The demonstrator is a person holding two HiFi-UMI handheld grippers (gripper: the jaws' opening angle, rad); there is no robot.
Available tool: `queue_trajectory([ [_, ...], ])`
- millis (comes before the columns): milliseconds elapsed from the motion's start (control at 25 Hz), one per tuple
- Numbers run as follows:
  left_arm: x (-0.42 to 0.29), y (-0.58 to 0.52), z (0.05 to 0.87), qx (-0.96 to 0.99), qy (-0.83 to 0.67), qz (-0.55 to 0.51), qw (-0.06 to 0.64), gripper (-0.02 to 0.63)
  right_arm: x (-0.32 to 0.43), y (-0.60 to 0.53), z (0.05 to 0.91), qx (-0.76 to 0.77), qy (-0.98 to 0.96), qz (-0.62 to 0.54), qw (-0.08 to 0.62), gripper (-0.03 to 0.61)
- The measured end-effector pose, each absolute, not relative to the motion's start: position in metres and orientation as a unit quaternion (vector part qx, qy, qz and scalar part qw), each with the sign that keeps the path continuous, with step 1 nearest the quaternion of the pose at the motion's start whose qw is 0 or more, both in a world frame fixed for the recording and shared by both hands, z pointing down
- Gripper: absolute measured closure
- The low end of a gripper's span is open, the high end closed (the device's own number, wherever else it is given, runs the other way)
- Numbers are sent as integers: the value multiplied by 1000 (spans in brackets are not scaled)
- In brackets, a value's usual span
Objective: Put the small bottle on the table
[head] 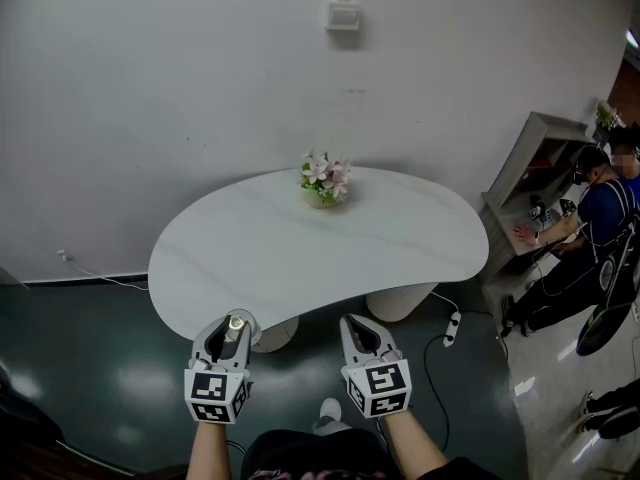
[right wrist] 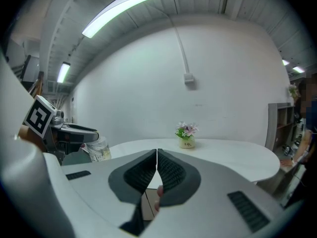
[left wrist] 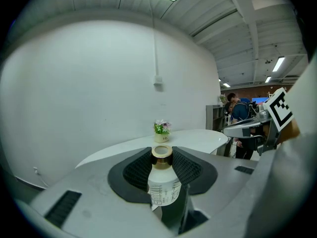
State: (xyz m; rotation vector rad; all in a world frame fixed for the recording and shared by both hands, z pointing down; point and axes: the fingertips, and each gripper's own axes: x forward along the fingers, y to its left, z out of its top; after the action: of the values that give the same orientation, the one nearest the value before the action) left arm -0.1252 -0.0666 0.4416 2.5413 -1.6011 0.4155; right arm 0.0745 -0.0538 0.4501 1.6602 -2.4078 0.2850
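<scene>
Pinching the small bottle [left wrist: 163, 182] upright, left gripper [head: 226, 336] fingers [left wrist: 136, 171] stand wide; right gripper [right wrist: 157, 158] fingers meet, holding nothing.

Three views toward one table [head: 400, 238]

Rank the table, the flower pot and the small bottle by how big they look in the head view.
1. table, by far the largest.
2. flower pot.
3. small bottle, smallest here; the left gripper is shut on it and hides most of it, so only its top shows.
</scene>
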Motion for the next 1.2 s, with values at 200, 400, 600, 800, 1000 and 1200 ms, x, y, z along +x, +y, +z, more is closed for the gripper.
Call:
queue_trajectory([
  [200,-114,-84,440,828,-540,137,55,483,90,-73,452,555,-820,97,100,511],
  [400,-105,-94,439,823,-548,138,55,483,102,-86,452,550,-824,96,99,511],
  [600,-100,-98,434,822,-550,139,52,483,107,-92,450,546,-827,96,99,511],
  [800,-101,-101,436,821,-551,141,50,483,109,-96,447,545,-828,92,93,511],
  [1000,-100,-110,431,820,-553,139,48,483,108,-106,445,545,-829,88,93,511],
  [1200,-102,-126,432,822,-551,136,49,483,105,-117,446,544,-829,86,99,511],
])
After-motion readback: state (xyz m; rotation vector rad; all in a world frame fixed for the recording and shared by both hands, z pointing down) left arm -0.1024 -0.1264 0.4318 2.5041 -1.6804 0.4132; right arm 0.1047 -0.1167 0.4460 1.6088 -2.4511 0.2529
